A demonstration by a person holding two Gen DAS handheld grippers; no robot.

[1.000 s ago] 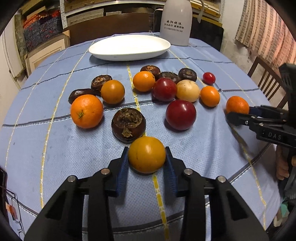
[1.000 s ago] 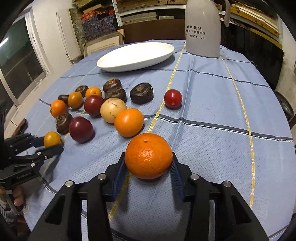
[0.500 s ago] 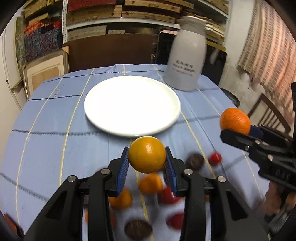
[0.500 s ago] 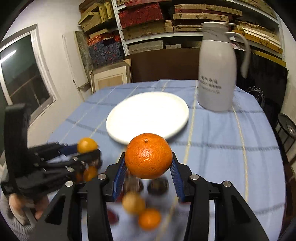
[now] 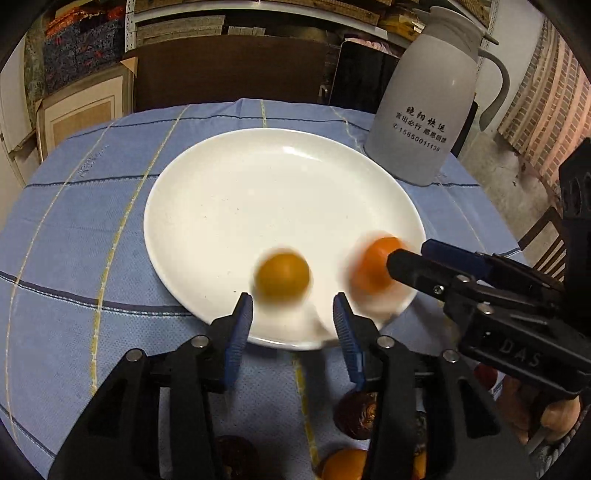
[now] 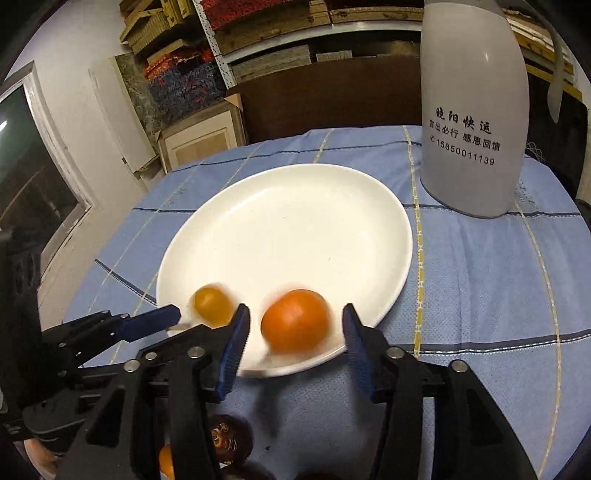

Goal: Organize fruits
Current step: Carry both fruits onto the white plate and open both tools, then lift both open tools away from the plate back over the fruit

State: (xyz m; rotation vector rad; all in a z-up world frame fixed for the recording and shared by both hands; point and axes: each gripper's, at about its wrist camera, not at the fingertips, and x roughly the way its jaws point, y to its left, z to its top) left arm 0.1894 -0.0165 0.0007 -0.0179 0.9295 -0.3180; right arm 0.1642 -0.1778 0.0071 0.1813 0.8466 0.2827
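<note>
The left tool (image 5: 293, 314) gapes wide, gripping nothing; a blurred yellow orange (image 5: 282, 275) lies just ahead on the white plate (image 5: 258, 192) at 6 o'clock. The right tool (image 6: 295, 325) is equally spread around one deeper orange (image 6: 295, 325). Two fruits on the plate; one jug (image 6: 474, 110) at 1 o'clock.

A white jug (image 5: 428, 107) with printed lettering stands on the blue checked cloth (image 5: 74, 236) covering the desk — behind it, shelves (image 6: 280, 33) of stacked boxes, a framed picture (image 5: 79, 114) leaning below — brick wall (image 5: 554, 107) at right.
</note>
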